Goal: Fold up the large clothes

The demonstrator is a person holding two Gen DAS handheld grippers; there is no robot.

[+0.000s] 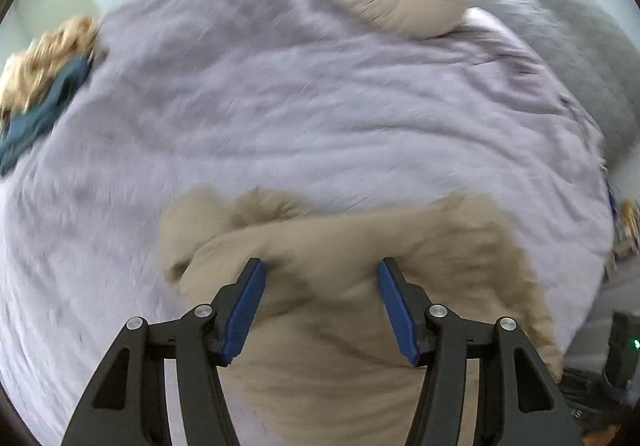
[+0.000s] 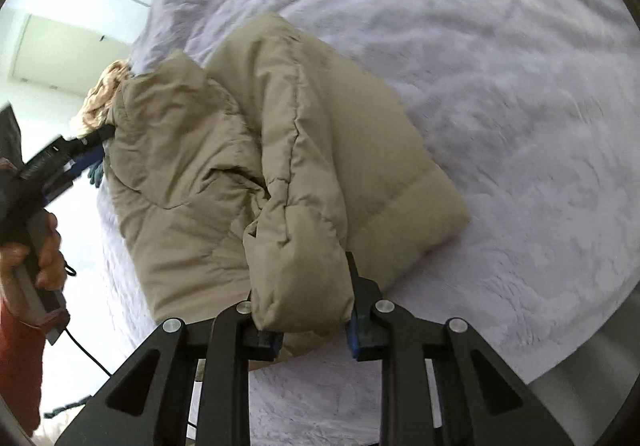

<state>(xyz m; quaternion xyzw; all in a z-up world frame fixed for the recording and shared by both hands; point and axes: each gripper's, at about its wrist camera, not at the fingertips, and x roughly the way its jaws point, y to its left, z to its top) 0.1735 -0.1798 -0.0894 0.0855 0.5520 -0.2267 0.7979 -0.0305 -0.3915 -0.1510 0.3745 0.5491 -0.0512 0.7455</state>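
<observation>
Working from your left: your left gripper (image 1: 322, 274) hovers with its jaws spread wide over the beige puffer jacket (image 2: 280, 150), gripping nothing. The jacket lies bunched, partly folded, on the lavender bedspread (image 2: 500, 86). Your right gripper (image 2: 304, 298) is clamped on a padded sleeve end (image 2: 300, 286). The slick, bulky filling could squirm out of that pinch, and with one side unheld the fold may spring open.

left wrist view motion-blurred | beige jacket (image 1: 340, 286) near edge cut off by frame bottom | right hand-held gripper (image 2: 308, 310) fingertips buried in jacket sleeve (image 2: 304, 278) | far-left blue and tan clothes (image 1: 40, 86) smeared, unidentifiable
</observation>
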